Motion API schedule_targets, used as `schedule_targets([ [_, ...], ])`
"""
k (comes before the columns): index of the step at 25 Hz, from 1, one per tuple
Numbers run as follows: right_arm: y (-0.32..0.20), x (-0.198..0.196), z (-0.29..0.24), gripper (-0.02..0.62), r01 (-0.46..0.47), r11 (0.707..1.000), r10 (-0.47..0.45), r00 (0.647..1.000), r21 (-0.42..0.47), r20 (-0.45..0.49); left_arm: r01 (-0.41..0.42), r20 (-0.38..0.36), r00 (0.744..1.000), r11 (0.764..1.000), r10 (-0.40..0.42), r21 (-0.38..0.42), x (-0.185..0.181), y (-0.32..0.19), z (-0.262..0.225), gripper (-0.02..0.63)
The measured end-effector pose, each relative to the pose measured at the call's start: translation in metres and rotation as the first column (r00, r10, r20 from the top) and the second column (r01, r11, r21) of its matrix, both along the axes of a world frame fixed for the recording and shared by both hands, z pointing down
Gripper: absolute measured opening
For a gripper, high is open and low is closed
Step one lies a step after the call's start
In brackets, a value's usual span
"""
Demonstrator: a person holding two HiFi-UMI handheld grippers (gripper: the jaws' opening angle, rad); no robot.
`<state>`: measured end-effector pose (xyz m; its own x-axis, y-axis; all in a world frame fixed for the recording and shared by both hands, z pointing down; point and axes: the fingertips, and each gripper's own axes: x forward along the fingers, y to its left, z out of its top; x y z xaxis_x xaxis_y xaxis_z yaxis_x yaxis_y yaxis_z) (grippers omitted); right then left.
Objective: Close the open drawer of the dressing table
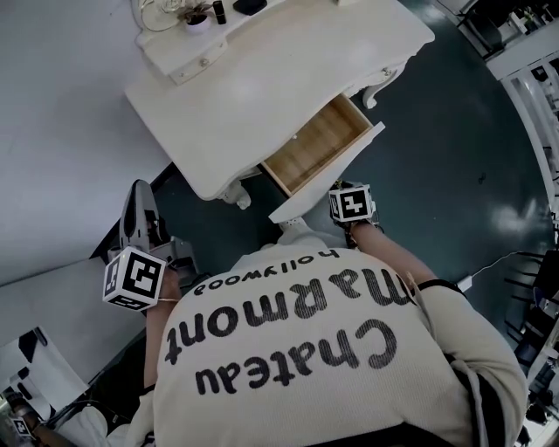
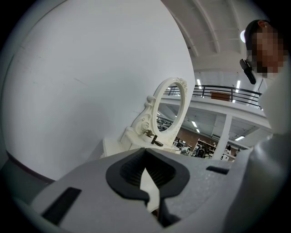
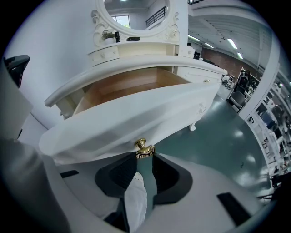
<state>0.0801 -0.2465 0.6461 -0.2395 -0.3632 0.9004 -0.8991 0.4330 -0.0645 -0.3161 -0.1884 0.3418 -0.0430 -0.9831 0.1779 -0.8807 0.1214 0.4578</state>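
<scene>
The white dressing table (image 1: 262, 79) stands against the wall with its wooden drawer (image 1: 314, 144) pulled out toward me. The drawer's white front (image 3: 136, 118) carries a small brass knob (image 3: 143, 149). My right gripper (image 3: 144, 155) points steeply down at that front, and its jaw tips close on the knob from both sides. In the head view only its marker cube (image 1: 351, 203) shows, right at the drawer front. My left gripper (image 1: 140, 188) hangs off the table's left corner near the wall, shut and empty, its tips (image 2: 145, 151) touching.
An oval mirror (image 2: 173, 109) and small bottles (image 1: 218, 12) sit on the table's raised back shelf. The white wall (image 1: 52, 131) is at left, dark green floor (image 1: 437, 131) at right with white shelving (image 1: 533, 79). A curved table leg (image 1: 380, 87) stands beside the drawer.
</scene>
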Motion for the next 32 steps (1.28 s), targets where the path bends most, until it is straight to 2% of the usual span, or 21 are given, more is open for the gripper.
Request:
schedule_targets([
  [32, -0.026, -0.028, 0.002, 0.127, 0.1, 0.995, -0.1, 0.995, 0.003, 0.007, 0.101, 0.003, 0.995, 0.995, -0.101, -0.017, -0.014, 0.02, 0.004, 0.008],
])
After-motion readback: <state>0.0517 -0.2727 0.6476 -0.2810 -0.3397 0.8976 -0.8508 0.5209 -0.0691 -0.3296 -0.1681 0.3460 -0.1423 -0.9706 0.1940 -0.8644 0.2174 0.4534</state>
